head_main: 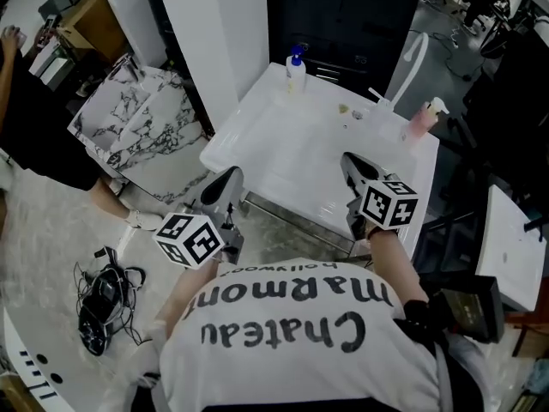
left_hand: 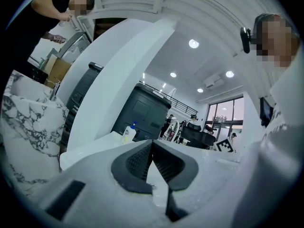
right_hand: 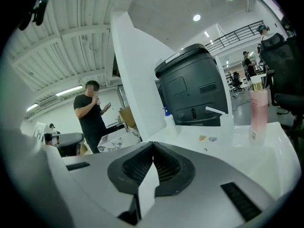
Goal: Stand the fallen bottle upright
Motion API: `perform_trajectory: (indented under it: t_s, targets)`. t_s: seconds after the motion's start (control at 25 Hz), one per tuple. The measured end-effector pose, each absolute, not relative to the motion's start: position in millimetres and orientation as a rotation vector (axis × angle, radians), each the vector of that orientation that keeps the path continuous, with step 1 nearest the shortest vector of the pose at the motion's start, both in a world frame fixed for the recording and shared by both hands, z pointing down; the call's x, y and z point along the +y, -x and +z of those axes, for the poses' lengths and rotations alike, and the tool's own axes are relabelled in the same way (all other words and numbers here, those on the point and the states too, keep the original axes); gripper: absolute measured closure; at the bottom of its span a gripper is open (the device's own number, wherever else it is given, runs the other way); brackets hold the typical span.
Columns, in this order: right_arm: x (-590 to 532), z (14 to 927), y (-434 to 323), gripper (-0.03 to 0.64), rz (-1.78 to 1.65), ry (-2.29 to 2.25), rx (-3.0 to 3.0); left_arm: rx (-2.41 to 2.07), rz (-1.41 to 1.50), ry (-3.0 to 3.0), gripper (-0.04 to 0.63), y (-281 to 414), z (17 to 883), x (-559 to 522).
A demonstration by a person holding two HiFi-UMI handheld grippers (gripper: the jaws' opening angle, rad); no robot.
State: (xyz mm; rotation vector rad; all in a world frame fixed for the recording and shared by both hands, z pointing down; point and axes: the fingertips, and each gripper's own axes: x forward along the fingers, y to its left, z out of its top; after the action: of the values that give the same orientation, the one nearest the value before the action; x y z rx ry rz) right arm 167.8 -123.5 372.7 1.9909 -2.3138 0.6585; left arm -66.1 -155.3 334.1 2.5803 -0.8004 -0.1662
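White T-shirt [head_main: 292, 359], bold black lettering [head_main: 287, 312] across back. Grey left gripper [head_main: 232, 175], grey right gripper [head_main: 348, 160]: dark ribbed jaws, black-and-white marker cube [head_main: 190, 239] each.

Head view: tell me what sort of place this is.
Probably an open-plan office or lab workspace. A white table stands before a large dark copier-like machine, with office chairs further back and recessed ceiling lights overhead.
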Motion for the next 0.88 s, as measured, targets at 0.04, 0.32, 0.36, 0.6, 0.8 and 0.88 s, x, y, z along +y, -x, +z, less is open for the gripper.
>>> perform_trajectory:
  t_s: [0.04,0.32,0.36,0.6,0.8,0.88]
  targets:
    - [-123,371,-171,0.603,0.667,-1.980,-2.336,-0.809,-0.171,-2.577,0.581,60,333,-154]
    - [-99,376,-202,0.603,0.694,-1.856,-2.373,-0.811,-0.197,-2.548,0.581,-2,335,-133]
    - [-95,376,-211,0.603,0.690,-1.857,-2.365,-0.809,-0.201,-2.542,0.581,-11,336,-128]
    - [-70,385,-262,0.603,0.681,-1.865,-2.335,-0.830,-0.188,-2.528,0.581,-53,347,-95]
    - [-47,399,-289,0.603,0.710,-1.834,-2.333,-0.867,-0.185,-2.514,0.581,-76,354,-68]
    - [-40,405,-294,0.603,0.719,-1.814,-2.337,-0.883,-0.177,-2.502,0.581,-81,358,-56]
